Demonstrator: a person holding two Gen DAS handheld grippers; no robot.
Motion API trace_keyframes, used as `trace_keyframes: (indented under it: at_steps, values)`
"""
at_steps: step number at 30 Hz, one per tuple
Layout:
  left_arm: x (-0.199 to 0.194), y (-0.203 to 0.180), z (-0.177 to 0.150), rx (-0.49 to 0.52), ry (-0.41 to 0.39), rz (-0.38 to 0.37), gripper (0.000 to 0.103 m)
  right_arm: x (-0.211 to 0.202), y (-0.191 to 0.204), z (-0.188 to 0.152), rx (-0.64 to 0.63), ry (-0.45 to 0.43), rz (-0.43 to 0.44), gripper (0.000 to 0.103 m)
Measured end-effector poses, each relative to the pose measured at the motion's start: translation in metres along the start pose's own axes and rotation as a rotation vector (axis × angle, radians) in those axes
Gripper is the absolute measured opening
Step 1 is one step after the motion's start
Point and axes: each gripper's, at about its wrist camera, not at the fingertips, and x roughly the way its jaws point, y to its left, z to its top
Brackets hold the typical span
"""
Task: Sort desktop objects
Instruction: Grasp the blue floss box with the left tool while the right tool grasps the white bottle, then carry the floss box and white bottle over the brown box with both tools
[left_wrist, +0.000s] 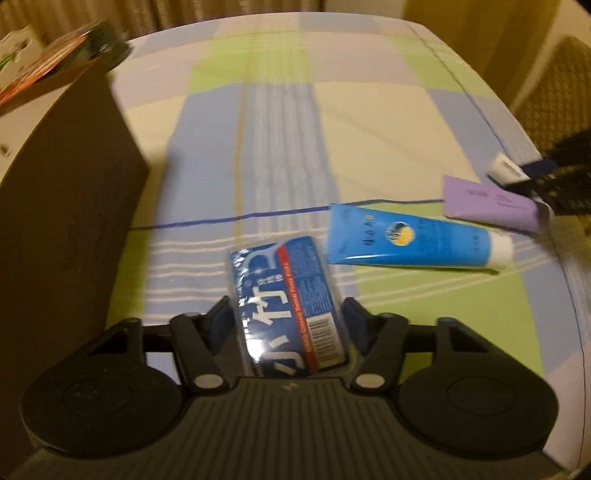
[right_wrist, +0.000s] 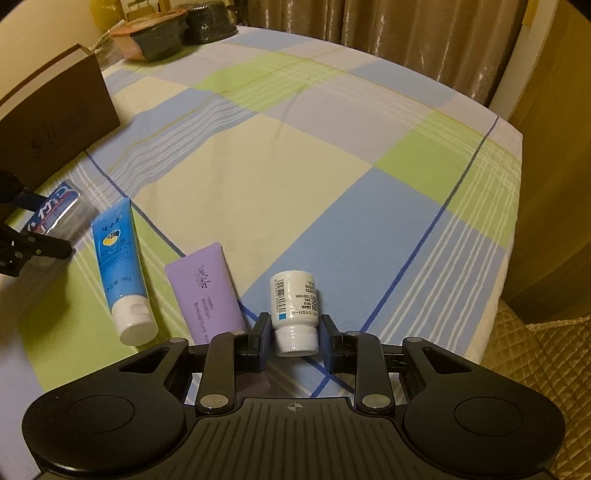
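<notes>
Left gripper (left_wrist: 286, 314) clamps the dental floss pack (left_wrist: 286, 306), right gripper (right_wrist: 294, 332) straddles the white bottle (right_wrist: 295, 310) unclosed; lift floss level toward brown box (left_wrist: 62, 206), upper left.

Both cameras sit low over the counter (right_wrist: 295, 155), looking forward past their own fingers. The left view hangs close above the cloth, left of the blue tube (left_wrist: 413, 240), with the brown box (left_wrist: 70, 206) near on its left. The right view looks from right of the blue tube (right_wrist: 118, 266), facing the curtain. Both take in that tube, the purple tube (left_wrist: 487, 203) (right_wrist: 207, 291) and the box (right_wrist: 55, 122).
</notes>
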Motion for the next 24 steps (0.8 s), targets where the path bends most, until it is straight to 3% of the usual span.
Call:
trace_keyframes:
  at_steps: [3,8,24]
  values:
    - [-0.006,-0.010,-0.005,0.093,0.009,0.002,0.055,-0.001,0.002,0.001,0.025,0.020,-0.002,0.026]
    - [-0.026,-0.013,-0.015,0.155,0.008,-0.032,0.054,-0.012,0.012,0.001,0.022,0.045,0.007,0.025]
    - [-0.129,0.017,-0.017,0.192,-0.167,-0.058,0.054,-0.088,0.070,0.029,-0.033,-0.067,0.097,0.025]
